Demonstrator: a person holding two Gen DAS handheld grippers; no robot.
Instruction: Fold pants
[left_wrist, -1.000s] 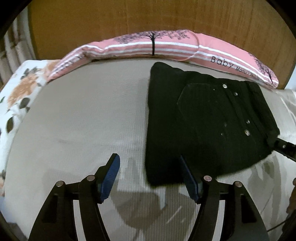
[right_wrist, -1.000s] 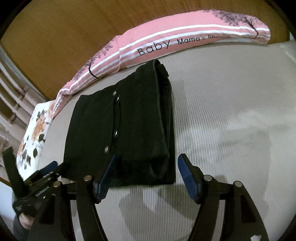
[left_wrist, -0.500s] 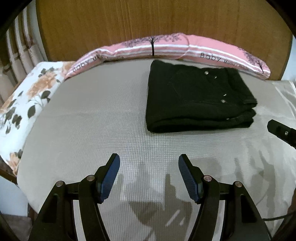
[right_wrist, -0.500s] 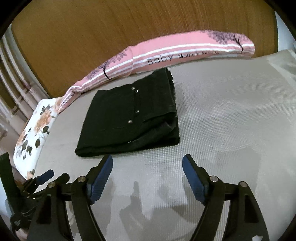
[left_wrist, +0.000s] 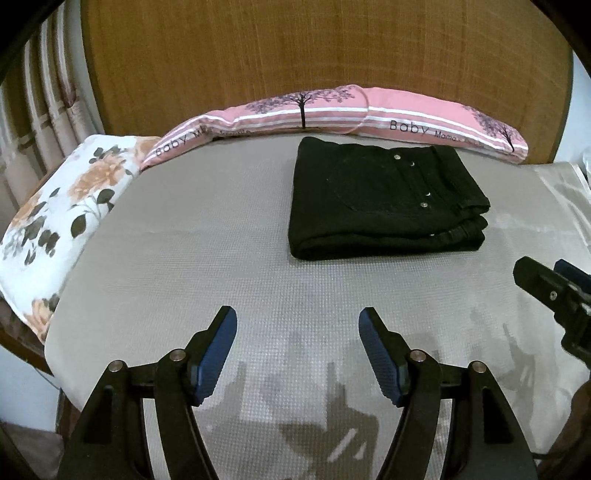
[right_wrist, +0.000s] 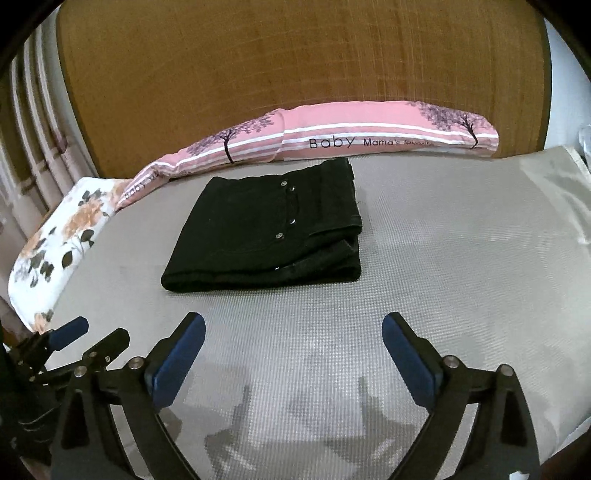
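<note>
**Pants folded, both grippers hanging clear**

I'm seeing the black pants (left_wrist: 384, 203) lying as a compact stacked bundle just in front of the pink pillow (left_wrist: 332, 110); folding looks finished to me, with only tidying left. Its long axis is running parallel to the pillow, waistband end toward the pillow's "Baby" lettering. My left gripper (left_wrist: 297, 325) and right gripper (right_wrist: 293, 330) are hanging wide apart, gripping nothing, well short of the pants.

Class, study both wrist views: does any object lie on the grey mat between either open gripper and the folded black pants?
Nothing visible does. Only bare grey mat separates the left gripper and the right gripper from the black pants. The pink pillow lies beyond the pants, the floral pillow off to the left.
</note>
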